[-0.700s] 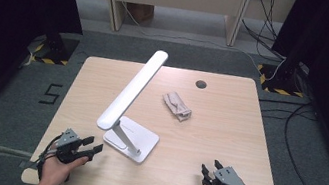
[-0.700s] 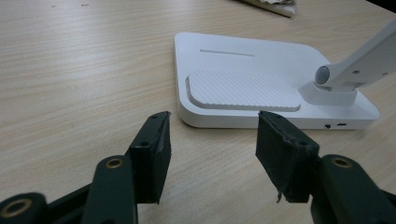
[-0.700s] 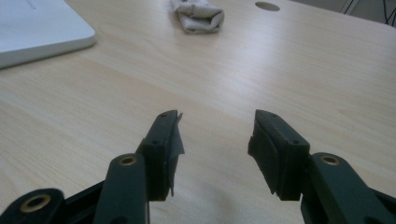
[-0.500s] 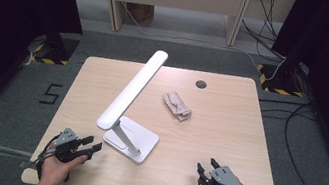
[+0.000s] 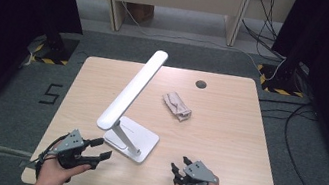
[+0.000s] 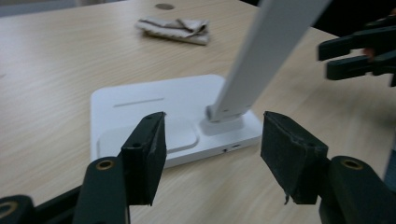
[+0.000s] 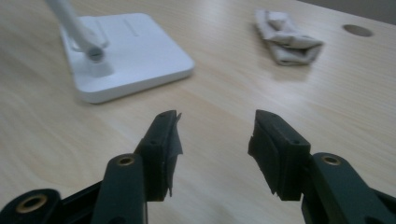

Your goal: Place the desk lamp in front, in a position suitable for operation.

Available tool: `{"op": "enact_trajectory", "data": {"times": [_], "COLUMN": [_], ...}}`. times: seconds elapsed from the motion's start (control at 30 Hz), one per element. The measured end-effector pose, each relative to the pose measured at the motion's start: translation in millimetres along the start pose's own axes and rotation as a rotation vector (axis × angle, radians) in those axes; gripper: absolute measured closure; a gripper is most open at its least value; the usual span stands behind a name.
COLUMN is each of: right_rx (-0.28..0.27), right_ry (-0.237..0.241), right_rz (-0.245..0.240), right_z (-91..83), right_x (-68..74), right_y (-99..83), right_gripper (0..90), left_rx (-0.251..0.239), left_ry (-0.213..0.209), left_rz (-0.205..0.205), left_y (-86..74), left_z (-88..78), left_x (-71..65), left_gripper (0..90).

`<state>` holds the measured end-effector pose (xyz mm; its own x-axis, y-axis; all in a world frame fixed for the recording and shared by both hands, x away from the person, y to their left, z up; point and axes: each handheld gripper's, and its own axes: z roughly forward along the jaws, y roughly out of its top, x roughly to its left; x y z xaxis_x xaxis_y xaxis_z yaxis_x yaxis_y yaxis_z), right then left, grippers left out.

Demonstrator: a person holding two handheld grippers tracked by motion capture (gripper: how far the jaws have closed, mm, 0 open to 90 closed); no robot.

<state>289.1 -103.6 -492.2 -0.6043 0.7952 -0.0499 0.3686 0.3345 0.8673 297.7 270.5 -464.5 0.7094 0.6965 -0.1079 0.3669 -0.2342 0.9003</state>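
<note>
A crumpled grey cloth (image 5: 177, 106) lies mid-table, near a dark round hole (image 5: 201, 84) in the wooden tabletop (image 5: 226, 133).

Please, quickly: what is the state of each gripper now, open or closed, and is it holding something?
Left gripper: jaws open, holding nothing, near the lamp base.
Right gripper: jaws open, holding nothing, above the bare table.

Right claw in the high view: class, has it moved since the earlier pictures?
Yes. The right claw has shifted left in the high view, so it is now closer to the white lamp base, which has stayed put.
</note>
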Motion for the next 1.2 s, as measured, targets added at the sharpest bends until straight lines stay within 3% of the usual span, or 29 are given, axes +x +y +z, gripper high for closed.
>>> {"op": "enact_trajectory", "data": {"times": [0.03, 0.07, 0.27, 0.53, 0.63, 1.03, 1.2], "right_rx": [0.005, 0.01, 0.04, 0.086, 0.106, 0.108, 0.104], "right_ry": [0.017, 0.029, 0.07, 0.127, 0.143, 0.146, 0.144], "right_rz": [-0.001, -0.013, -0.05, -0.073, -0.078, -0.076, -0.073], "right_z": [3.1, 6.4, 20.3, 32.1, 35.7, 36.5, 36.0], "right_x": [4.3, 7.4, 25.1, 44.8, 50.1, 50.0, 49.3], "right_y": [1.2, 2.8, 7.9, 2.5, 1.7, 3.5, 3.8], "right_gripper": [53.6, 53.8, 53.8, 53.4, 53.3, 53.1, 53.1], "left_rx": [-0.002, -0.003, 0.011, 0.014, -0.003, -0.007, 0.005], "left_ry": [-0.011, -0.022, -0.032, -0.026, -0.024, -0.023, -0.005], "left_rz": [0.037, 0.047, 0.07, 0.044, 0.055, 0.063, 0.083], "left_y": [6.9, 10.3, 25.0, 32.1, 35.9, 38.4, 41.0], "left_z": [1.0, 2.1, 12.6, 23.8, 25.3, 32.0, 33.4], "left_x": [-7.2, -9.9, -18.9, -22.3, -23.0, -27.5, -30.8], "left_gripper": [39.4, 39.2, 38.4, 38.6, 39.1, 51.5, 52.2]}}
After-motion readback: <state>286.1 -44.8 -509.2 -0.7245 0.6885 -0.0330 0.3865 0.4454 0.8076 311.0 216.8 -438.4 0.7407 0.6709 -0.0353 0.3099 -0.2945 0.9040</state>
